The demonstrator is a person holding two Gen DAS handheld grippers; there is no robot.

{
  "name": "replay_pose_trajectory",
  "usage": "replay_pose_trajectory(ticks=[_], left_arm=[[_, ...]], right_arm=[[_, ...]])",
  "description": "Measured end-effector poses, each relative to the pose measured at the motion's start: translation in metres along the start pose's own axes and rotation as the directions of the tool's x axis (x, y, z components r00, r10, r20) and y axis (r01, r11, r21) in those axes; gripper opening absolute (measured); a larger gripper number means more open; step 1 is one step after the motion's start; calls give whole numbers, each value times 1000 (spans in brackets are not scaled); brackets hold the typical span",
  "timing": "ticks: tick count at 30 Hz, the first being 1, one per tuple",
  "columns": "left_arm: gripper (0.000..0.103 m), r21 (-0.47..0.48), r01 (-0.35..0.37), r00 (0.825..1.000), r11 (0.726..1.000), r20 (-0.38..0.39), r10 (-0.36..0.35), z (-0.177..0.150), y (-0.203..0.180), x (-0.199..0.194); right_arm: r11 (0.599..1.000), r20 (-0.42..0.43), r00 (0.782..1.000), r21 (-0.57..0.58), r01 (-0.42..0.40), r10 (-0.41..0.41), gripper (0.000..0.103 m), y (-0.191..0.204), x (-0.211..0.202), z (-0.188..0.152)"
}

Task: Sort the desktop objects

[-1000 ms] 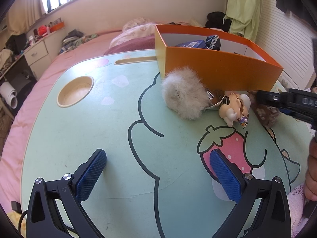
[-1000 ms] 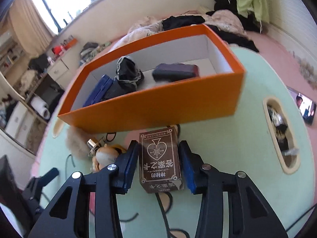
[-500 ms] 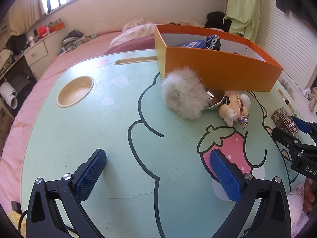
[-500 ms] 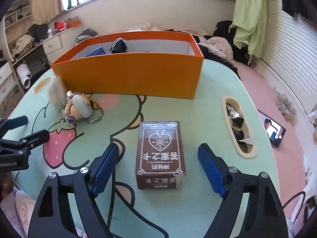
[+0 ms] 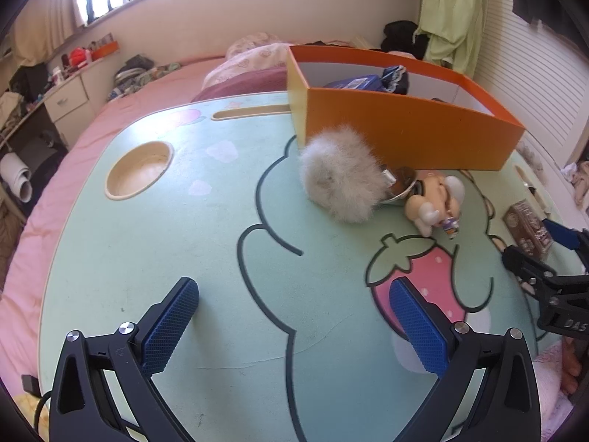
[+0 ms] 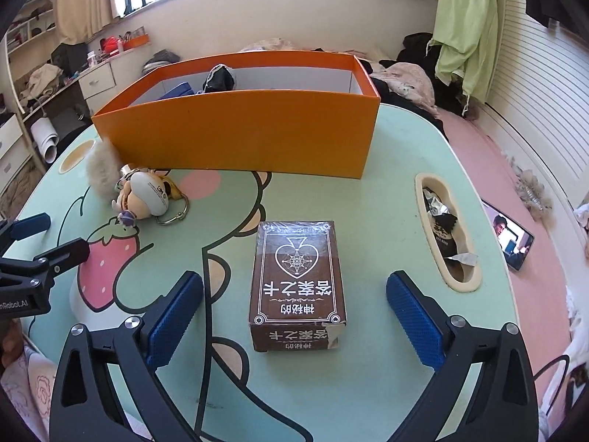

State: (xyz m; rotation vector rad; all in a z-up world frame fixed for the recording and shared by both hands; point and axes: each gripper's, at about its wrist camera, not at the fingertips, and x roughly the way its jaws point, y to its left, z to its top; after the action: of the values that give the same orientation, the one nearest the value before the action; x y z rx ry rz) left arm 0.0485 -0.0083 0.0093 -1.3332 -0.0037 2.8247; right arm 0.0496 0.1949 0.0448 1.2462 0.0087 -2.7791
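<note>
My left gripper (image 5: 294,326) hangs spread over bare table (image 5: 184,243), holding nothing. Ahead of it lie the pompom (image 5: 340,173) and doll (image 5: 436,199), hooked together and touching the orange box (image 5: 405,136). My right gripper (image 6: 294,316) is opening, its pads clear of the card box (image 6: 298,283) that lies flat on the table between them, in front of the orange box and near the slot (image 6: 447,235) at right.

Risks, as I judge them: lifting the pompom may drag the doll and its ring (image 6: 173,213) along and snag the wall. Re-gripping the card box off-centre could let its slick wrap slip.

Count: one pompom, one doll, one card box, one orange box, with at least two things inside.
</note>
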Motion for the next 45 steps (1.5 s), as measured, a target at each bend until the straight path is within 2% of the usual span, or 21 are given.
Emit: replay_pose_trajectory(ticks=[4,8,9,11,12,14,15,20,23,25,27,31,32,33,34,35,40,42,45], left_arm=[[95,-10,62,997,998,47,-61,18,0,-12],[74,-103,123,991,987,67,-116,52,6,-9],[70,-112,121,992,986,56,-115,57,6,-4],[56,-119,99,995,988,26,-97,66,3,9],[53,-117,87,996,989,10,-86,68,0,17],[35,-119,85,996,989,-23,-88,66,-2,29],[35,-127,92,995,988,-30,-96,63,-2,34],[34,-224,137,991,965,39,-132,44,21,19],[27,-255,178,984,950,68,-166,31,34,3],[27,-238,182,982,954,89,-165,24,36,-10],[27,-179,152,986,972,99,-136,17,31,-19],[27,-78,108,993,991,44,-105,1,13,-11],[30,-68,99,995,993,33,-97,-1,10,-7],[37,-59,84,996,995,42,-82,0,10,-8],[56,-50,64,997,997,37,-63,-1,9,-8],[69,-41,45,998,998,35,-44,-1,7,-7],[69,7,20,999,1000,48,-20,-7,1,-5],[67,13,23,998,1000,51,-24,-8,1,-6],[53,12,35,997,999,63,-36,-11,2,-9]], right_arm=[[1000,1,1000,4,-5,5,100,-3,0,-2],[1000,1,1000,4,-5,5,100,-3,1,-1],[1000,1,1000,4,-5,5,100,-3,1,-1],[1000,1,1000,4,-5,5,100,-3,1,-1],[1000,1,1000,4,-4,4,100,-3,1,-1],[1000,1,1000,5,-4,4,100,-2,1,-1],[1000,1,1000,5,-4,4,100,-2,1,-1],[1000,3,1000,8,-7,7,100,-3,0,-1],[999,24,999,32,-45,44,100,-7,-5,-2],[996,53,997,52,-66,63,100,-11,-11,-4],[996,89,995,72,-58,52,100,-18,-21,-6],[996,90,995,79,-49,42,100,-25,-27,-11],[996,82,996,78,-51,44,100,-26,-25,-11],[995,76,996,80,-51,45,100,-27,-23,-11],[995,68,997,82,-52,47,100,-27,-22,-11],[996,57,997,80,-51,46,100,-26,-19,-10],[999,45,999,47,-27,25,82,-21,-16,-9],[999,47,999,42,-28,26,79,-20,-16,-11],[998,51,998,49,-36,34,79,-21,-17,-12]])
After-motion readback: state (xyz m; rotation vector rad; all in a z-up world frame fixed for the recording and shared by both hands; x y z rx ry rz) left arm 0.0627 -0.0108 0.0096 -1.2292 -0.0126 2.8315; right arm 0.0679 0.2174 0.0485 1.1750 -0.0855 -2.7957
